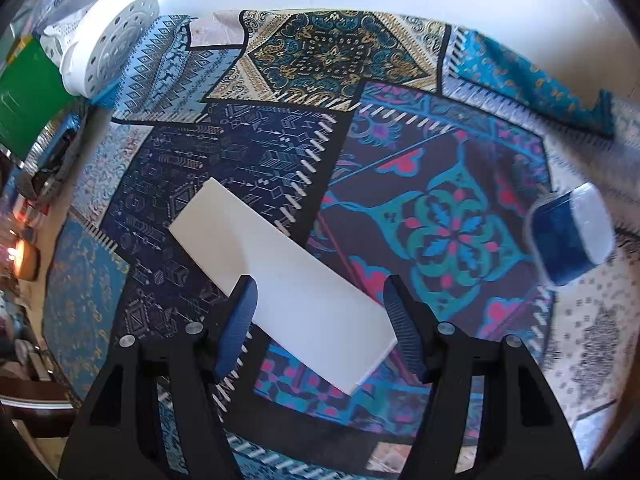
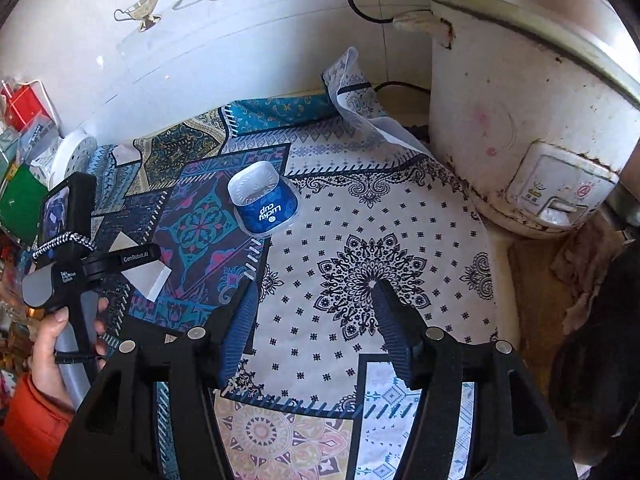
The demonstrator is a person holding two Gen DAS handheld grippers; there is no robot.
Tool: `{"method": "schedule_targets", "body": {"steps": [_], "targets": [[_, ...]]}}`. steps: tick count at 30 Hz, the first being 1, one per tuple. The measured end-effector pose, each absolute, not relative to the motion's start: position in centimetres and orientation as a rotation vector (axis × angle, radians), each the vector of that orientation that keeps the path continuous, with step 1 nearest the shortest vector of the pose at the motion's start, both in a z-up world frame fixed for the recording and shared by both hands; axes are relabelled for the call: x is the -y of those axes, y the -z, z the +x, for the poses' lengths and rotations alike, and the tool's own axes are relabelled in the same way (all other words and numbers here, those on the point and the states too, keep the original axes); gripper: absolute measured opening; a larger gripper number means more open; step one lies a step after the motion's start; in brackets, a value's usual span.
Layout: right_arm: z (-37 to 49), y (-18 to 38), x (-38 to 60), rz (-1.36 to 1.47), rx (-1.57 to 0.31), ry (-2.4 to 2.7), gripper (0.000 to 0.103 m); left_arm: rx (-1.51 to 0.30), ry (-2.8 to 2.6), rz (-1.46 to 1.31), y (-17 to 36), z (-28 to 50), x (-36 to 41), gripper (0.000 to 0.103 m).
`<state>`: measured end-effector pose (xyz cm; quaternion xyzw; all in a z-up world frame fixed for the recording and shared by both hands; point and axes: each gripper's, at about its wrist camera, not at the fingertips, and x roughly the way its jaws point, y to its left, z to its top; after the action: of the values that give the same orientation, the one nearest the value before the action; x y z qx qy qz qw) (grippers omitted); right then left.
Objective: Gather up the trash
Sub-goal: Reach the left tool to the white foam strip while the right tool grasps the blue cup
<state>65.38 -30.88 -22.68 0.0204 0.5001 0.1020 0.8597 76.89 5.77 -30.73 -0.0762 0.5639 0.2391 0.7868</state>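
A flat white rectangular strip (image 1: 280,276) lies slantwise on the patterned tablecloth (image 1: 440,184). My left gripper (image 1: 321,292) hovers over its near half, jaws open, one finger on each side and no pad pressing on it. An upside-down blue and white "Lucky cup" (image 2: 265,201) stands on the cloth, and also shows at the right edge of the left wrist view as the cup (image 1: 570,234). My right gripper (image 2: 316,294) is open and empty over the white-patterned cloth, nearer than the cup and right of it. A hand (image 2: 48,344) holds the left gripper's black handle (image 2: 68,268).
A large white rice cooker (image 2: 520,120) with a black cord stands at the right, against the wall. A white round perforated tray (image 1: 112,48) and a green box (image 1: 24,96) sit at the left edge among clutter. The cloth's corner is folded up by the cooker.
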Motion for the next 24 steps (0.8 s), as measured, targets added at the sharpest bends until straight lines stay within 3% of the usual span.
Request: {"method": "schedule_targets", "body": {"steps": [9, 20, 21, 24], "targets": [[70.3, 25.6, 27.1, -0.018, -1.099, -0.296, 0.056, -1.274, -0.509, -0.07, 31.8, 73.2, -8.0, 0.067], [75.4, 28.2, 22.8, -0.118, -1.136, -0.362, 0.056, -1.243, -0.506, -0.411, 32.2, 68.5, -15.0, 0.067], [75.7, 28.4, 22.5, -0.127, -1.134, -0.359, 0.056, -1.237, -0.501, -0.411, 32.2, 68.4, -15.1, 0.067], [76.0, 28.7, 22.1, -0.133, -1.121, -0.355, 0.056, -1.23, -0.499, -0.355, 32.1, 68.1, -14.6, 0.052]]}}
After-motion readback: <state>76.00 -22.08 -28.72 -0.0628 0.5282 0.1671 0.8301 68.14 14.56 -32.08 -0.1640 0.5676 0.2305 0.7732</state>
